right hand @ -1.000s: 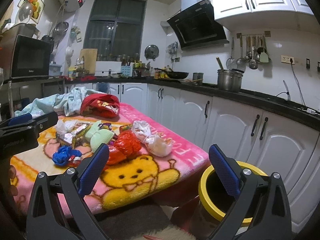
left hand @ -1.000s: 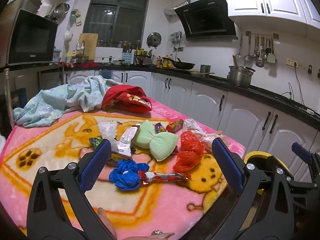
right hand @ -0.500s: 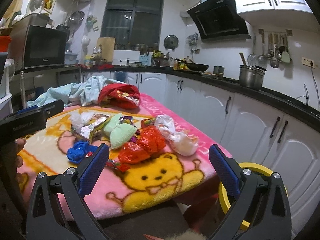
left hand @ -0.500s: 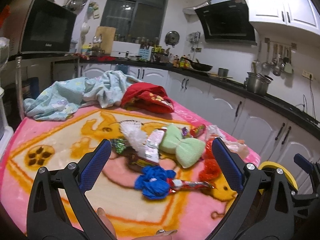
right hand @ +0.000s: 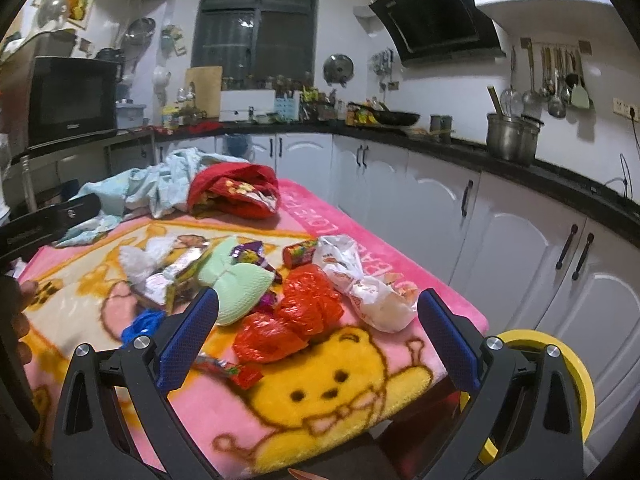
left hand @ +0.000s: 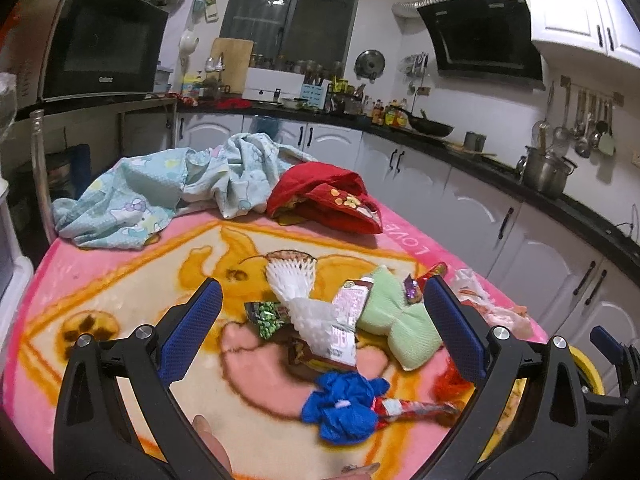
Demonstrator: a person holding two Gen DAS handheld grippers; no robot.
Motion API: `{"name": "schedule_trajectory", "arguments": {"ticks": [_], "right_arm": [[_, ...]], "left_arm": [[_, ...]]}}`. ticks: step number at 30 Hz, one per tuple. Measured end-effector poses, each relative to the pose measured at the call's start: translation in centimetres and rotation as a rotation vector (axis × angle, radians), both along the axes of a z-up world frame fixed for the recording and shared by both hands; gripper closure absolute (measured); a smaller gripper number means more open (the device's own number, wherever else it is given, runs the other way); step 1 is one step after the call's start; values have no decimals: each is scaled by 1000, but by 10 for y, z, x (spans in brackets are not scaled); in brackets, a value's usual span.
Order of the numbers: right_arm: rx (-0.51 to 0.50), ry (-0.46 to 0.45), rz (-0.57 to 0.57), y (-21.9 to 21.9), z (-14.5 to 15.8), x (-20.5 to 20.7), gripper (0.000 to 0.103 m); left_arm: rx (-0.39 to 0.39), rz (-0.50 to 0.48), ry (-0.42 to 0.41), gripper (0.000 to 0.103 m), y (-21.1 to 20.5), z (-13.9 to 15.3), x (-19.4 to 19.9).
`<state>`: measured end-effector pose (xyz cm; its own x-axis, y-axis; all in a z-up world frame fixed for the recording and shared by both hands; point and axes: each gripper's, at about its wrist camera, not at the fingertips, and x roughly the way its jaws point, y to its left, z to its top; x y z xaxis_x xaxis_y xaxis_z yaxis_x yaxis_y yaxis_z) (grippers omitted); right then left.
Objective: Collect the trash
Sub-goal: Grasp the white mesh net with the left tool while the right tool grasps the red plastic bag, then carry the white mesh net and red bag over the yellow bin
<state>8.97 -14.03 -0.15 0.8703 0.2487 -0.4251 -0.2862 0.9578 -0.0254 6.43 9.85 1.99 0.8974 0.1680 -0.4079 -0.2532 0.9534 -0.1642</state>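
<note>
Trash lies piled on a pink cartoon blanket [left hand: 120, 280]: a crumpled blue bag [left hand: 344, 404], a white foam net [left hand: 296, 280], silver and green snack wrappers [left hand: 348, 304], a red plastic bag [right hand: 296, 320] and a white plastic bag [right hand: 368, 292]. A pale green bow-shaped cloth [left hand: 400, 320] sits among them. My left gripper [left hand: 320, 324] hovers open above the wrappers. My right gripper [right hand: 318, 332] is open over the red bag. Neither holds anything. A yellow-rimmed bin [right hand: 576, 380] stands beside the table's right corner.
A light blue cloth [left hand: 160, 192] and a red cloth [left hand: 328, 200] are heaped at the blanket's far end. White cabinets [right hand: 500, 240] under a black counter run along the right, close to the table. A microwave [left hand: 100, 40] stands at the left.
Both grippers have moved forward and to the left over the blanket, so the trash pile now sits nearer and more central. Both stay open and empty.
</note>
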Motion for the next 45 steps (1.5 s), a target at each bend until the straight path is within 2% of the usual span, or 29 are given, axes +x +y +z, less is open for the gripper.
{"name": "schedule_trajectory", "arguments": {"ticks": [7, 16, 22, 24, 28, 30, 32, 33, 35, 37, 45], "right_arm": [[18, 126, -48, -1, -20, 46, 6], [20, 265, -7, 15, -50, 83, 6], [25, 308, 33, 30, -61, 96, 9], [19, 332, 43, 33, -63, 101, 22], [32, 389, 55, 36, -71, 109, 37], [28, 400, 60, 36, -74, 109, 50], [24, 402, 70, 36, -76, 109, 55], [25, 400, 72, 36, -75, 108, 57], [30, 401, 77, 35, -75, 107, 59], [39, 396, 81, 33, -73, 105, 62], [54, 343, 108, 29, -58, 96, 66]], "left_arm": [[4, 7, 79, 10, 7, -14, 39], [-115, -6, 181, 10, 32, -48, 73], [-160, -20, 211, 11, 39, -59, 84], [-167, -15, 229, 17, 41, -62, 88], [-196, -24, 248, 33, 45, -68, 90], [-202, -24, 256, 40, 47, -71, 89], [-218, -28, 262, 56, 48, -74, 86], [-221, -29, 266, 60, 48, -75, 85], [-217, -23, 275, 78, 49, -77, 83], [-221, -22, 279, 87, 50, -77, 82], [-160, -10, 216, 91, 51, -60, 69]]}}
